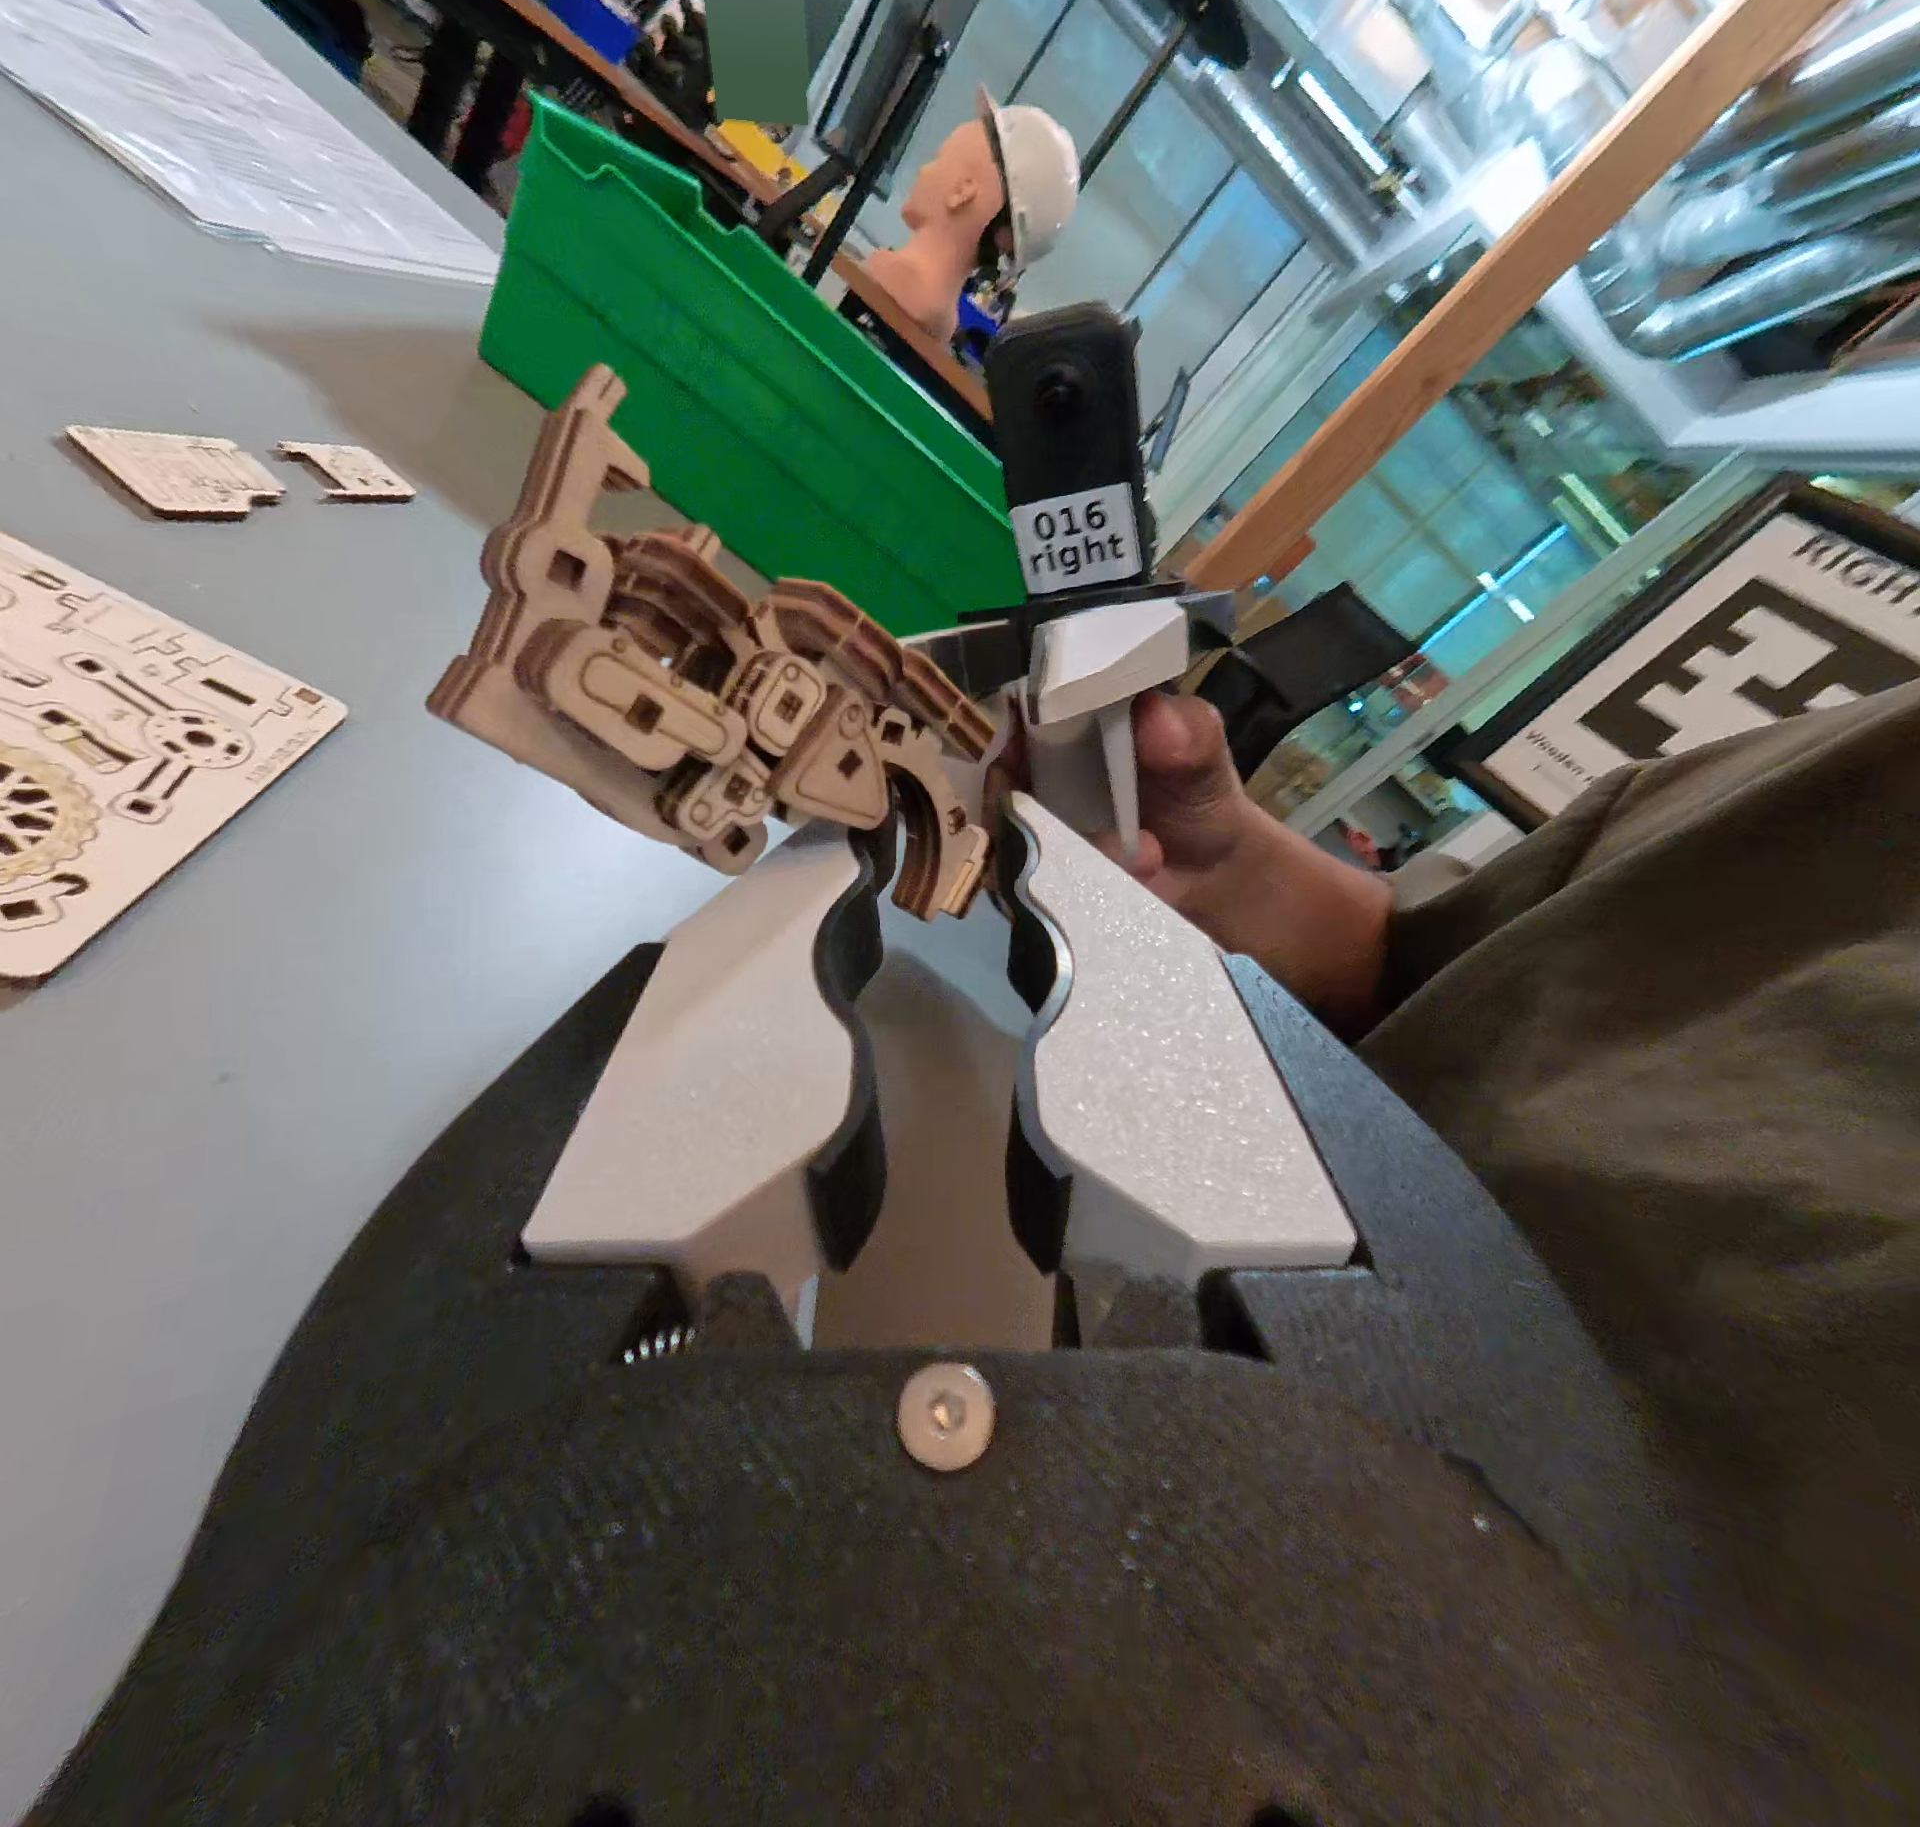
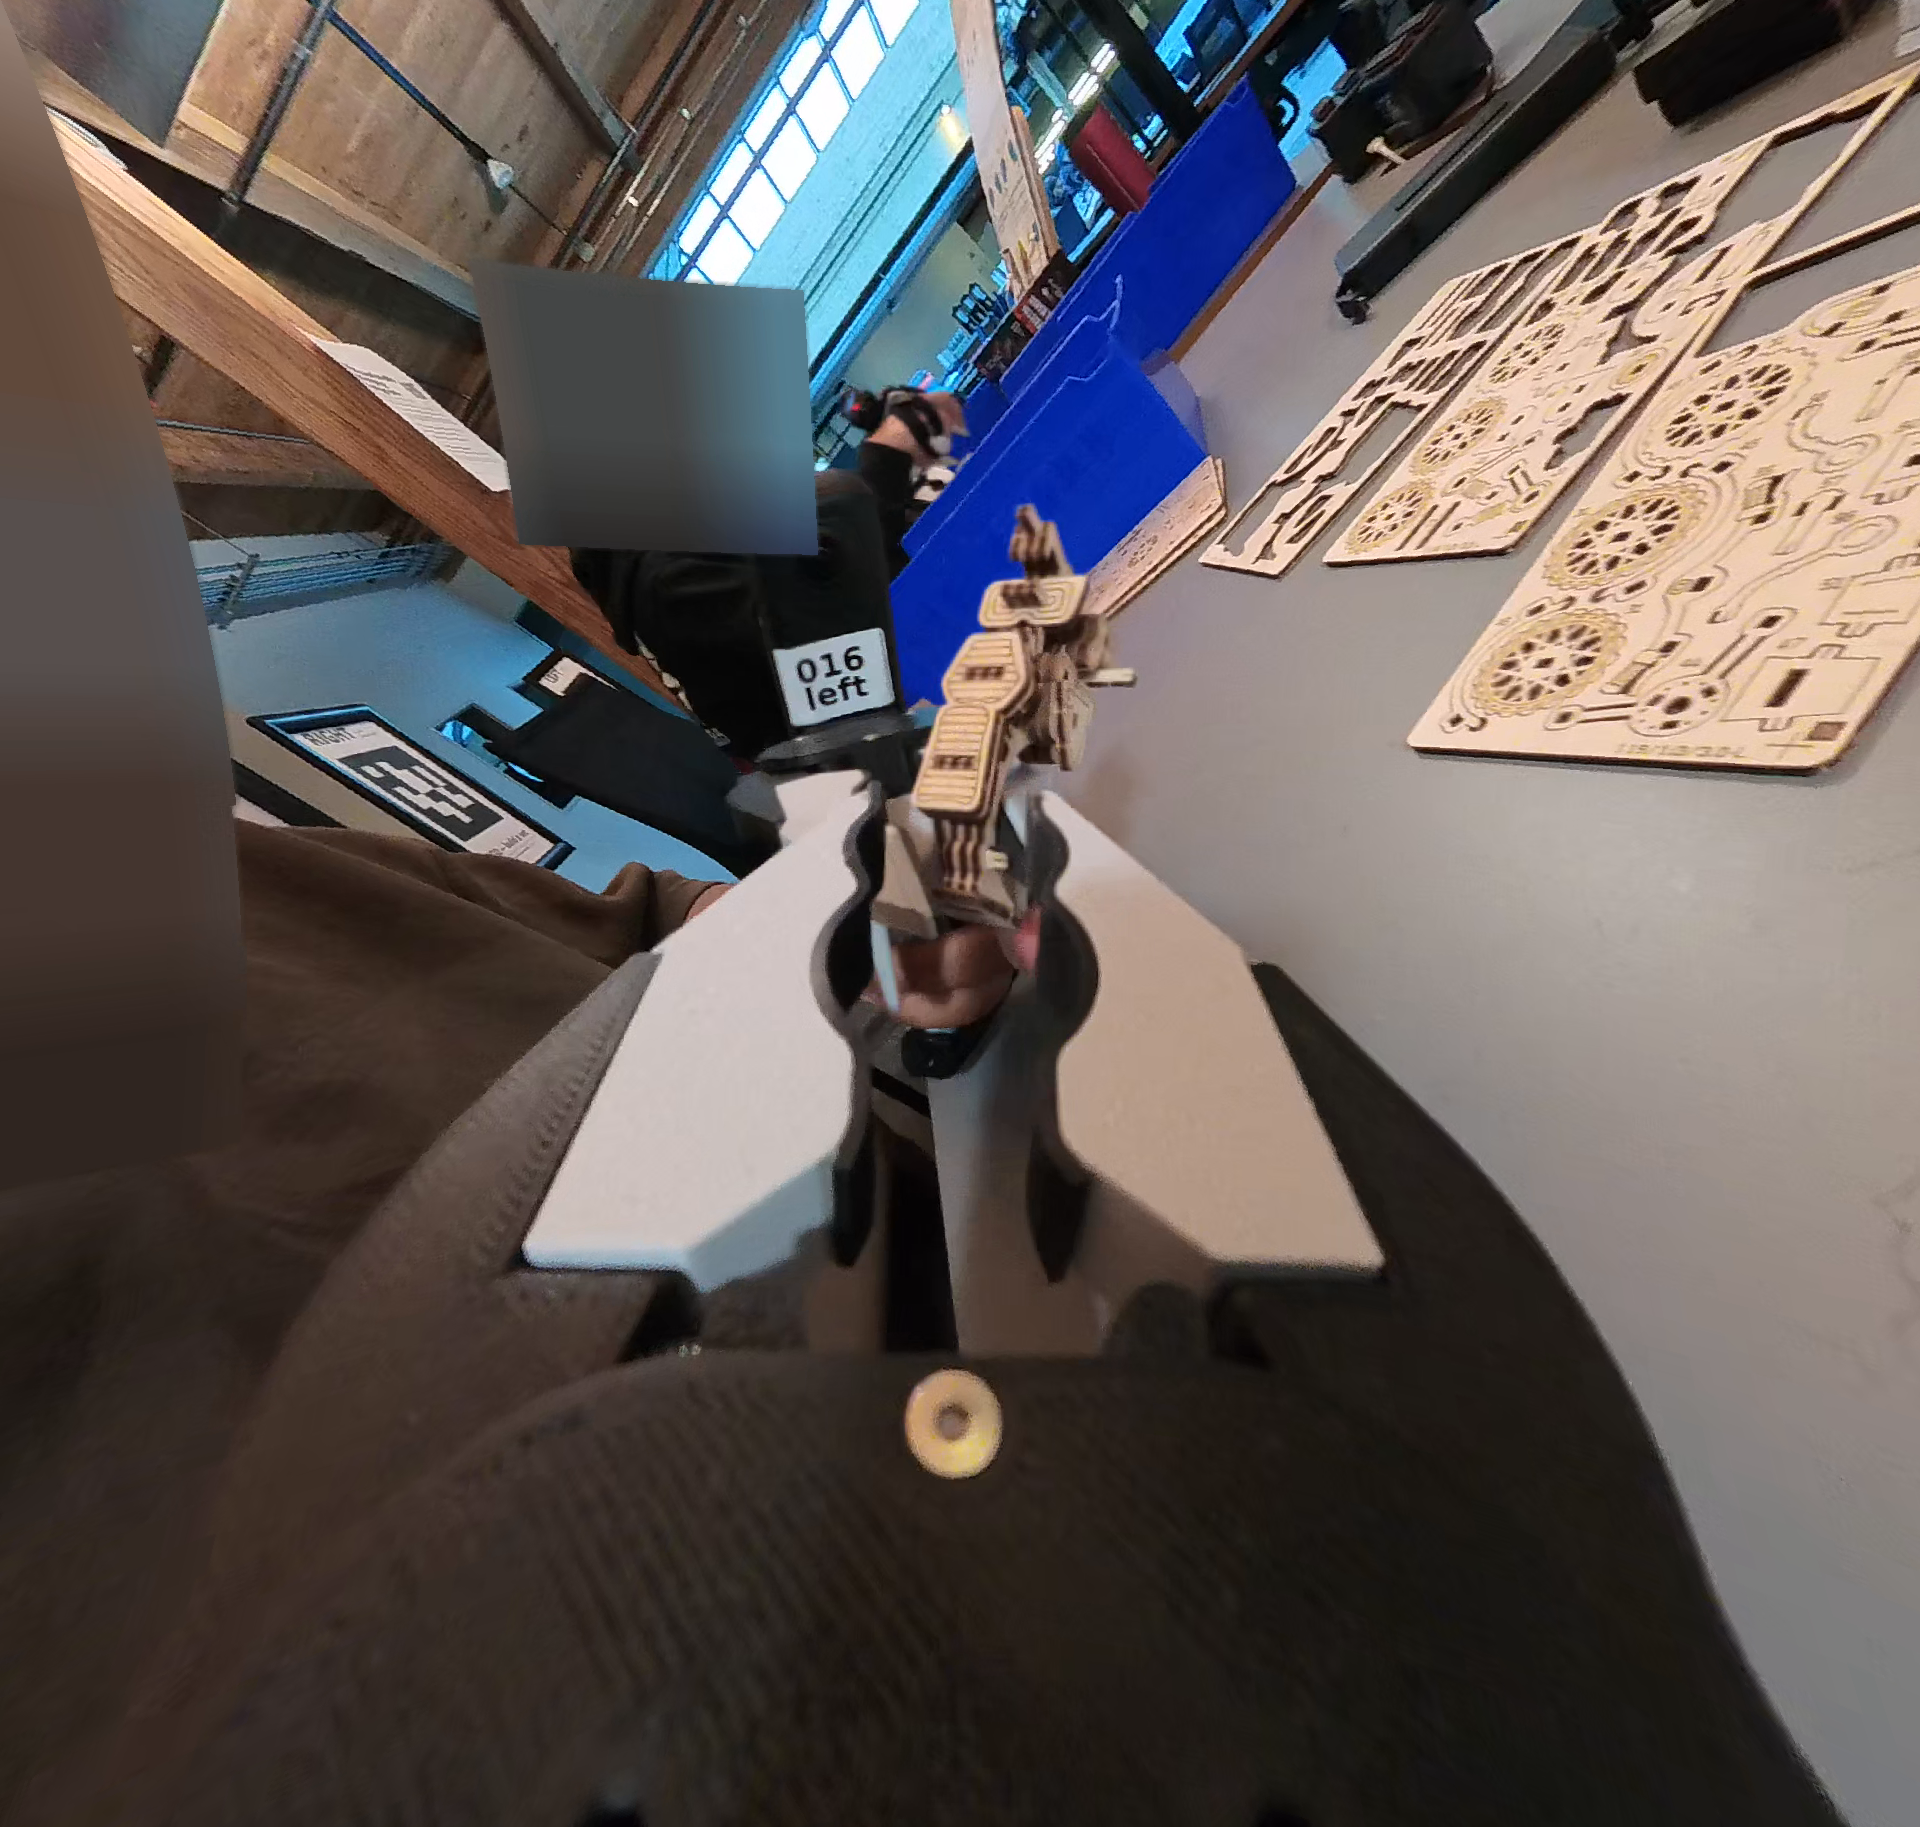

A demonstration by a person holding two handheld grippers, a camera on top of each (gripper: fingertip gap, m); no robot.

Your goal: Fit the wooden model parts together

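The layered, laser-cut wooden model assembly (image 1: 717, 707) is held up off the grey table (image 1: 260, 1102), caught between both tools. In the left wrist view the left gripper (image 1: 940, 868) has its white fingers (image 1: 764, 998) drawn narrow around the curved lower end of the assembly, which sticks out toward ten o'clock above the tabletop. The right gripper (image 1: 1070, 697), with a black camera on top, comes in from about one o'clock, a bare hand (image 1: 1195, 790) wrapped on its handle. In the right wrist view the right gripper (image 2: 951, 868) pinches the near end of the same assembly (image 2: 997, 728) between its narrowed white fingers (image 2: 1143, 1029), and the model rises toward twelve o'clock. Flat wooden part sheets with cut-out gears (image 2: 1683, 572) lie on the table at two o'clock in that view; another such sheet (image 1: 104, 749) lies at nine o'clock in the left view, with two small loose wooden pieces (image 1: 177, 470) beyond it. A green plastic bin (image 1: 727, 364) stands at eleven o'clock behind the model, and a blue bin (image 2: 1060, 468) sits at the far table edge.
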